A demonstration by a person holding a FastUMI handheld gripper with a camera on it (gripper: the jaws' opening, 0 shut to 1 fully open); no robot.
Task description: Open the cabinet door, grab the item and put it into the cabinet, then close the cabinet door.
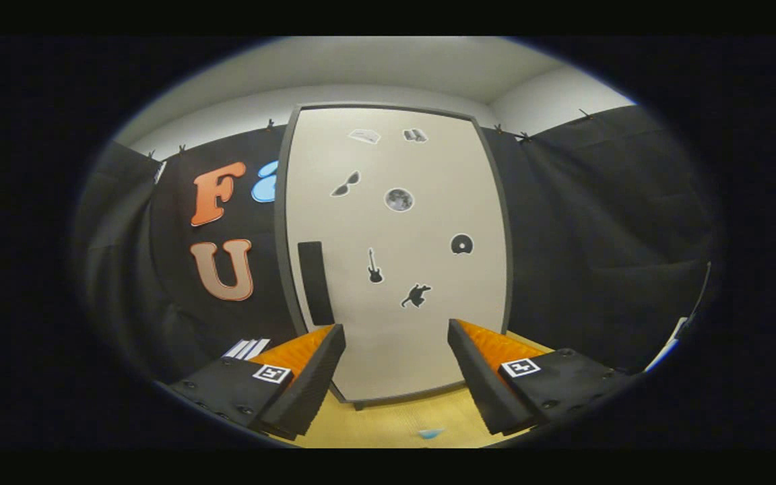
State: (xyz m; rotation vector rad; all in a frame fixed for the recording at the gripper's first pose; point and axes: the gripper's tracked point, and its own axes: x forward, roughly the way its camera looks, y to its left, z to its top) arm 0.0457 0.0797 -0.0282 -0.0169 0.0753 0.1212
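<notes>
The fingers [396,377] are being held wide apart and empty above the table [388,421], with a small blue item [431,433] lying between them at 6 o'clock. The cabinet door [395,256] is standing shut just beyond. The dark handle [315,283], at 10 o'clock from the fingers, should be approached squarely and gripped mid-length before being pulled. Picture stickers [399,199] are being shown on the door; no readable writing is being made out.

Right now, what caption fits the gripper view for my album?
Open gripper faces the closed white cabinet door, dark handle beyond its fingers.
</notes>
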